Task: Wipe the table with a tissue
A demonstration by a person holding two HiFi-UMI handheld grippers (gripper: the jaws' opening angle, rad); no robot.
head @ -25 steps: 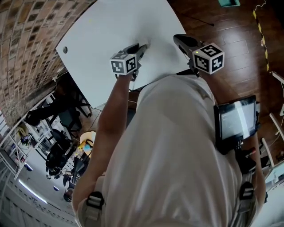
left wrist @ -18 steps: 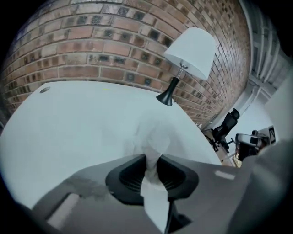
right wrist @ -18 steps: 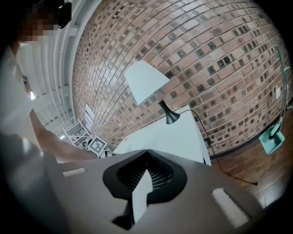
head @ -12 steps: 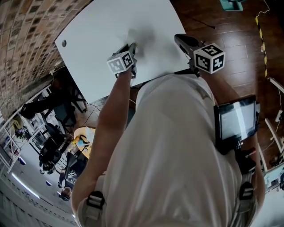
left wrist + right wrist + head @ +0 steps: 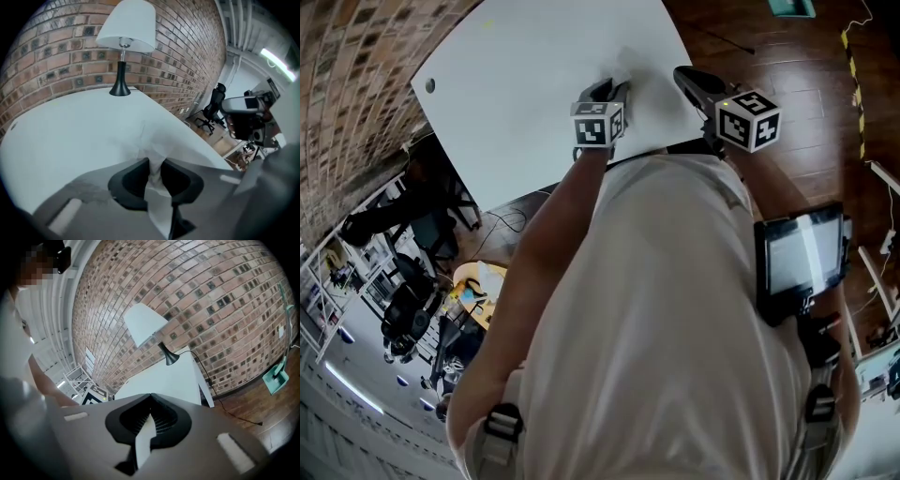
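White table (image 5: 534,75), tissue (image 5: 151,164) half-hidden between fingers (image 5: 129,180)

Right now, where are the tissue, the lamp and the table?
tissue (image 5: 153,157), left gripper view, its crumpled white front part
lamp (image 5: 127,26), left gripper view, its white shade
table (image 5: 534,75), head view, its bare white top

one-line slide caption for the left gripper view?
Tissue pinched in the left tool, trailing onto the white table; lamp and brick wall behind.
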